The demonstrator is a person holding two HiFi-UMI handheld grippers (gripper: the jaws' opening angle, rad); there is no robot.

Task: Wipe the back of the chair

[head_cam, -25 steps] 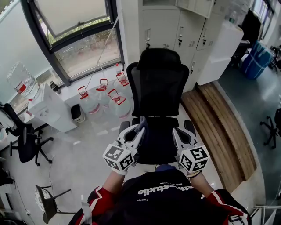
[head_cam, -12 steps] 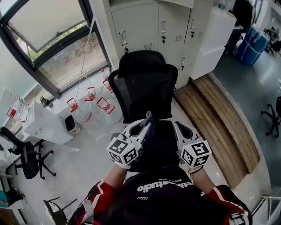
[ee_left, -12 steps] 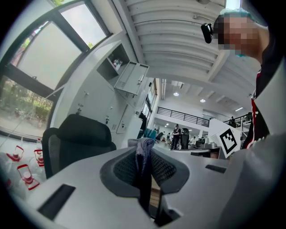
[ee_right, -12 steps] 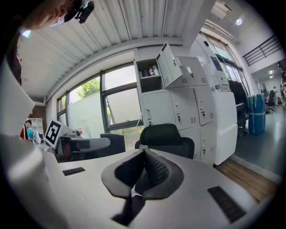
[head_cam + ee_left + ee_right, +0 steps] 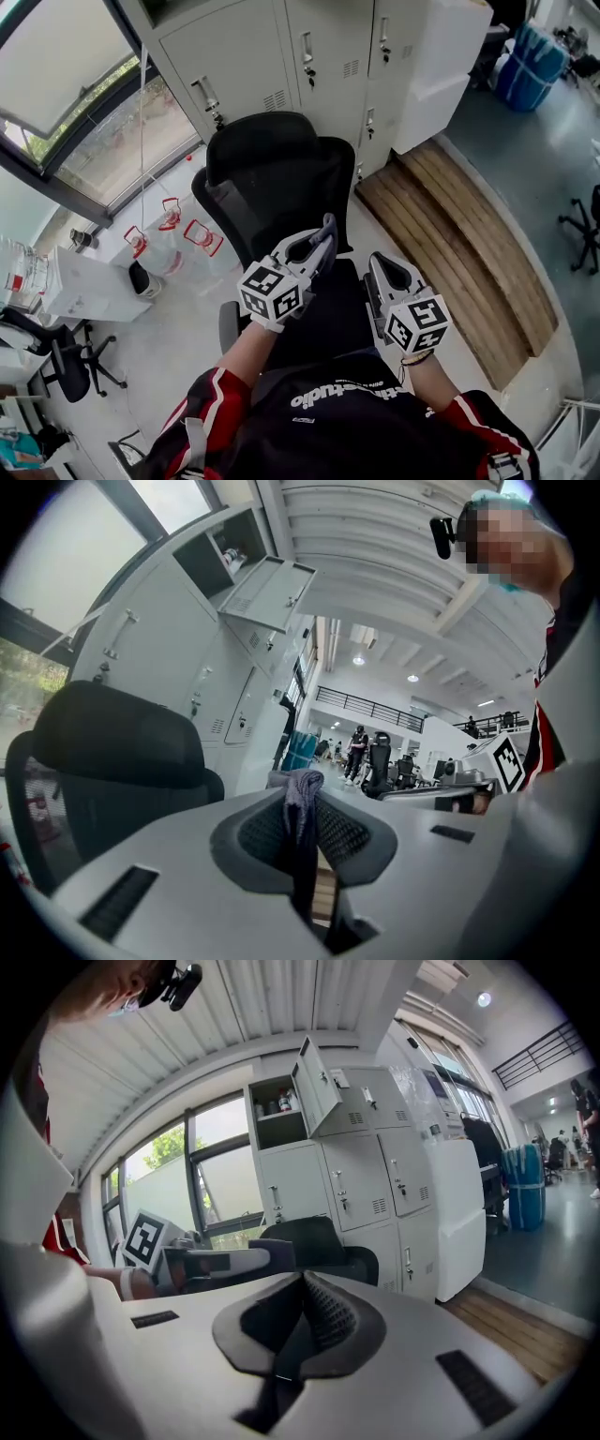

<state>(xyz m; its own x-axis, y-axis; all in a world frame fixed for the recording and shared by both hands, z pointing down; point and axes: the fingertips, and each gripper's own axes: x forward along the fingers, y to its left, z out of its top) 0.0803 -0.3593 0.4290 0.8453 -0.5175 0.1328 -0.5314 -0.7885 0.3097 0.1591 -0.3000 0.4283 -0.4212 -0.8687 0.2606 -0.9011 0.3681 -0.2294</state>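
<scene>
Before chair (image 5: 272, 178) back: left gripper (image 5: 322, 239) clamped on cloth (image 5: 302, 808), mostly hidden; right gripper (image 5: 377, 272) closed, empty

Seen from the head camera, we look steeply down over the person's shoulders onto the chair (image 5: 281, 178). The left gripper (image 5: 324, 230) and right gripper (image 5: 377, 265) are close under the lens, and the lockers (image 5: 309, 47) stand beyond. The left gripper view sits low behind its own jaws, which fill the foreground pinched on a cloth (image 5: 302, 799), and tilts up past the headrest (image 5: 112, 742) toward the ceiling (image 5: 375, 583). The right gripper view rides behind its own jaws, pressed together, and faces the window (image 5: 216, 1185). All three views share the chair and lockers, and each gripper view catches the other gripper at its edge.
</scene>
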